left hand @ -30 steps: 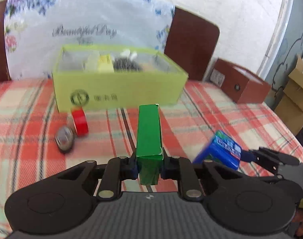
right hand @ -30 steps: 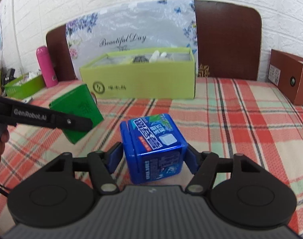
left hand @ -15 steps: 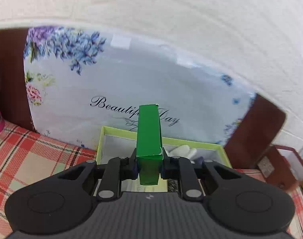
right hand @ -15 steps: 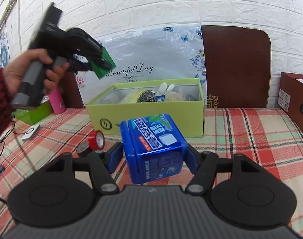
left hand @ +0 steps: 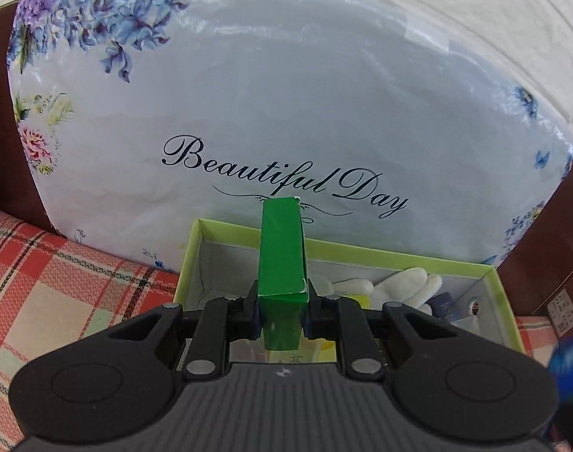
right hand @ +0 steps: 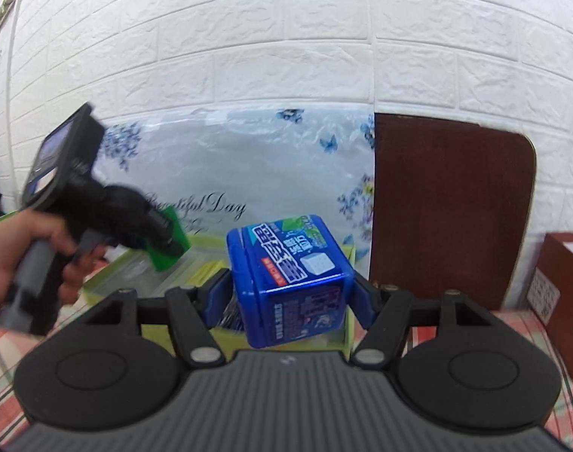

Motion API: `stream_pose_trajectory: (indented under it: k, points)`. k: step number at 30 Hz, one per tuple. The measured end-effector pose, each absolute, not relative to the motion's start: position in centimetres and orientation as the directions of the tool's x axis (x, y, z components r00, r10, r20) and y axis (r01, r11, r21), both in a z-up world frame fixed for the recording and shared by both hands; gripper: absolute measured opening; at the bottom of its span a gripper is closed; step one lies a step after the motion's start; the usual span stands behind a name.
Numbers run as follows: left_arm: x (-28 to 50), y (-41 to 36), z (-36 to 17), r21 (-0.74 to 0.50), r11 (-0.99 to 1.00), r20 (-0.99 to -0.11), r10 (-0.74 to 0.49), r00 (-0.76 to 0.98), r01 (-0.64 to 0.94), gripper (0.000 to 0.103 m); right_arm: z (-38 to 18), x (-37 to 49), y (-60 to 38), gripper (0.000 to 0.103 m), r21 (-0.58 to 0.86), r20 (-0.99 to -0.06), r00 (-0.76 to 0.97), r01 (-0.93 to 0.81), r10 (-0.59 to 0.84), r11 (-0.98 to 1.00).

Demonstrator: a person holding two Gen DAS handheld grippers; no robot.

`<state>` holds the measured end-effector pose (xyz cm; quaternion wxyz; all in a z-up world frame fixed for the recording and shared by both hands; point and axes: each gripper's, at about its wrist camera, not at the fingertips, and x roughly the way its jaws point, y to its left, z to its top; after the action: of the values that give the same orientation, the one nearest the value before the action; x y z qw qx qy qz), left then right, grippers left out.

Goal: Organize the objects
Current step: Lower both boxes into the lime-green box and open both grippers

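While both grippers hang in the air in front of the white brick wall (right hand: 286, 56), each has hold of one box. The left gripper (left hand: 282, 303) is closed nearly all the way, its two pads pressing the narrow sides of a slim green box (left hand: 282, 256), which stands on end between them and reaches up and away past the fingertips. Just below and beyond those fingertips lies an open lime-green carton (left hand: 501, 293); the near left part of its floor looks bare, and to the right of the green box it holds pale white rounded pieces (left hand: 407, 286) and some small dark items too blurred to name. Behind the carton stands a floral panel (left hand: 286, 113) lettered "Beautiful Day", and a red plaid cloth (left hand: 60, 293) lies to the left of the gripper.

The right gripper (right hand: 290, 293) stands about half open, its blue pads clamped on the left and right sides of a blue cube-shaped box (right hand: 290, 275) that tilts slightly and fills the gap between them. To its left, a hand (right hand: 26, 252) holds the left gripper's grey handle, the green box slanting down over the carton. A brown board (right hand: 452, 207) stands behind it to the right, a brown box (right hand: 561, 286) further right.
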<state>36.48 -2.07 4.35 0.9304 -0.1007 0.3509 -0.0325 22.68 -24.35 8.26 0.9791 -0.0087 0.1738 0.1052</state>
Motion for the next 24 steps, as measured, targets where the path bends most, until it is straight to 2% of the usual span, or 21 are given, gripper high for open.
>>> stream_pose_trajectory:
  k: [3,5,6,7,8,11,15,24]
  points:
    - [36.8,-1.9,3.9,-0.205,0.979,-0.643,-0.13,0.754,-0.006,0.019,8.2,26.0,-23.8,0.065,0.016,-0.327,0.926,-0.192,0.186,0.981]
    - [36.7,-1.7,3.9,-0.22,0.976,-0.626,-0.138,0.768,-0.004,0.035,7.5,28.2,-23.2,0.066,0.0,-0.324,0.928,-0.197,0.186,0.98]
    - [36.5,-1.5,4.0,-0.237,0.972,-0.617,-0.145,0.773,-0.006,0.064,7.0,29.2,-22.8,0.077,-0.022,-0.348,0.919,-0.205,0.185,0.979]
    - [36.3,-1.2,4.1,-0.247,0.969,-0.609,-0.141,0.78,-0.018,0.084,6.4,29.9,-22.6,0.084,-0.042,-0.383,0.908,-0.2,0.17,0.979]
    - [35.8,-1.0,4.4,-0.257,0.966,-0.589,-0.137,0.796,-0.024,0.085,5.8,29.8,-22.3,0.088,-0.06,-0.403,0.905,-0.178,0.139,0.982]
    - [34.0,-0.6,5.4,-0.261,0.965,-0.53,-0.173,0.83,0.035,0.085,4.9,28.1,-22.8,0.103,-0.073,-0.366,0.921,-0.172,0.134,0.982]
    - [31.8,-1.0,6.3,-0.244,0.969,-0.524,-0.172,0.834,0.046,0.085,4.9,25.7,-23.3,0.103,-0.066,-0.36,0.926,-0.151,0.117,0.986]
    - [23.9,-1.3,6.5,-0.198,0.977,-0.524,-0.176,0.833,0.082,0.085,6.6,18.6,-23.5,0.103,0.007,-0.379,0.906,-0.199,0.187,0.98]
